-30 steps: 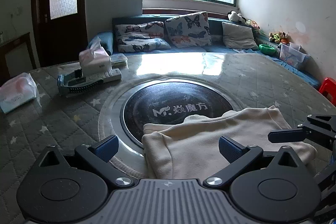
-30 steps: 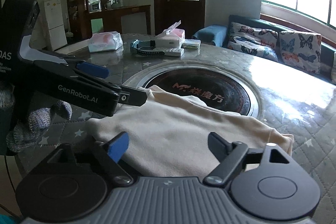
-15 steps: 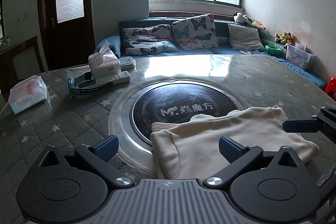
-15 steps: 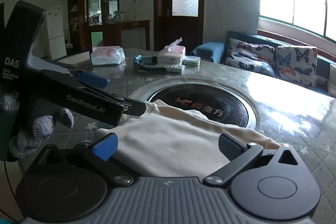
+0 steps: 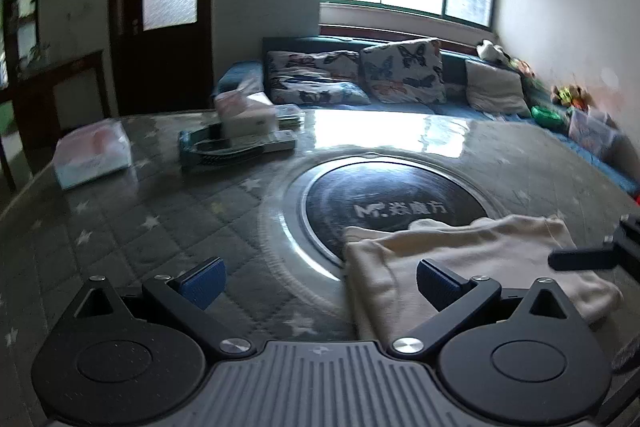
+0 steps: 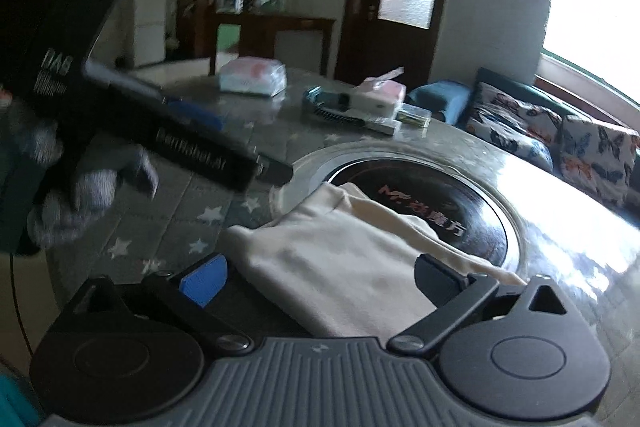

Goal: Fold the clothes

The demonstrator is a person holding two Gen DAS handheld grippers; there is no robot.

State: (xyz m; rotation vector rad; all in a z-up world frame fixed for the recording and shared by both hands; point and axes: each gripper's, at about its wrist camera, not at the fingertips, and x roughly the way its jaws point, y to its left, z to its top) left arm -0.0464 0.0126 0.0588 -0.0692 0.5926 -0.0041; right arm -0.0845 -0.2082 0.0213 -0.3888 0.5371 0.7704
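A folded cream garment [image 5: 460, 251] lies on the round table, half over its dark centre disc [image 5: 392, 203]. My left gripper [image 5: 320, 281] is open above bare table, and the garment's left edge sits under its right finger. In the right wrist view the garment [image 6: 340, 247] spreads below my right gripper [image 6: 320, 277]. Its jaws stand wide and are closing, with the cloth beneath them but the pads not pressing it. A gloved hand [image 6: 88, 187] holds the left gripper at the left. One finger [image 5: 580, 259] of the right gripper shows over the garment's right end.
At the table's far left are a wrapped tissue pack [image 5: 92, 155], a tissue box [image 5: 248, 115], a blue comb and a remote [image 5: 240, 147]. A sofa with butterfly cushions [image 5: 400, 75] runs behind, under the window. A dark door [image 5: 160, 7] is at the back left.
My left gripper has slid left, so the garment now sits at the right of its view. The right gripper's jaws opened wider and the gripper rolled. The garment has not moved.
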